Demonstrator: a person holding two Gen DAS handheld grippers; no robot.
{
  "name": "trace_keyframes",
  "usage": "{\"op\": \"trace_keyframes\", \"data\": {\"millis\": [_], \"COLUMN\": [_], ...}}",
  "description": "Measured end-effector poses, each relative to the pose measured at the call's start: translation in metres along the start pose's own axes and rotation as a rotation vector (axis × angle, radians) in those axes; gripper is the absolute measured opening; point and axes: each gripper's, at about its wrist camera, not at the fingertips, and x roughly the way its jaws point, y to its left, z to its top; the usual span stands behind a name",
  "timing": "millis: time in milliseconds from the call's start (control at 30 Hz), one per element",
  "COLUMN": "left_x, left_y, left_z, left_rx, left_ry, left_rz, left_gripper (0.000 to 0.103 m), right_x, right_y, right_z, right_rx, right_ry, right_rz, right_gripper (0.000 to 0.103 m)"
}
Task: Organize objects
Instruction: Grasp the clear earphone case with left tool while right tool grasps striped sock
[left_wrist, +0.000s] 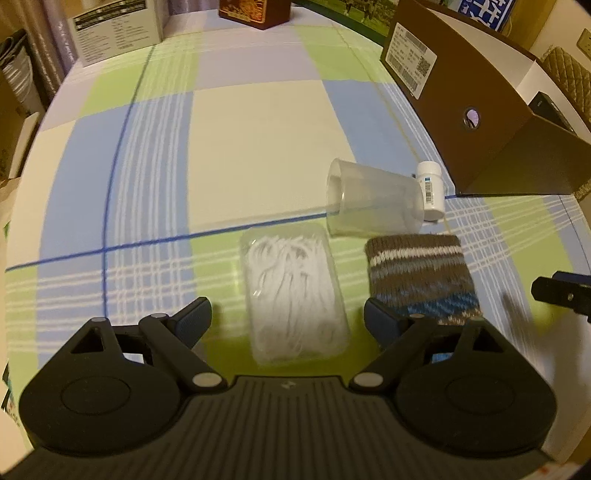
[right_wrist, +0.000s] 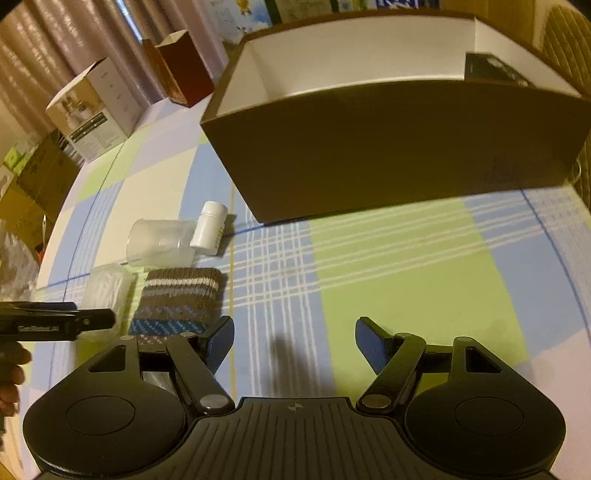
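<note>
Two handheld grippers hover over a plaid-covered tabletop (left_wrist: 258, 129) strewn with small items. The left gripper (left_wrist: 288, 317), jaws spread wide and holding nothing, sits low over a clear plastic case of white floss picks (left_wrist: 291, 291), which lies flat between its fingers. Just beside the case lies a knitted brown, white and blue pouch (left_wrist: 421, 273). Beyond them a clear plastic cup (left_wrist: 369, 199) lies tipped on its side, touching a white pill bottle (left_wrist: 432, 188), also on its side. The right gripper (right_wrist: 295, 343), likewise wide open and empty, hangs above bare cloth in front of a large brown storage box (right_wrist: 399, 147), open at the top.
</note>
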Motion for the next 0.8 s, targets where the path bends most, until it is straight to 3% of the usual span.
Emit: {"op": "trace_keyframes", "data": {"millis": [133,200,300,500,567,800], "left_x": [0.008,0.011,0.008,-0.005,-0.009,-0.023], "left_y": [0.001,0.003,0.006,0.032,0.042,0.064], "left_z": [0.006,0.008,0.006,-0.008,-0.013,-0.031], "left_rx": [0.008,0.016,0.03,-0.007,-0.024,-0.088], "left_ry": [-0.01,-0.012,-0.029,-0.038,-0.037,-0.036], "left_rz": [-0.014,-0.017,-0.01,0.027,0.05,0.081], "left_gripper": [0.071,0.057,0.052,0.052,0.052,0.052], "right_x": [0.002,0.002,0.006,0.027,0.037,0.071], "right_y": [0.002,0.007,0.024,0.063,0.079,0.117], "right_z": [0.005,0.007,0.008,0.003,0.0,-0.012], "right_rx": [0.032,0.032,0.003,-0.049,-0.083,-0.157], "right_ry": [-0.007,-0.007,-0.005,0.038,0.063,0.093], "right_rz": [0.001,0.011,0.033,0.114,0.133,0.043], "right_gripper": [0.073,0.076,0.081,0.1,0.101,0.1]}}
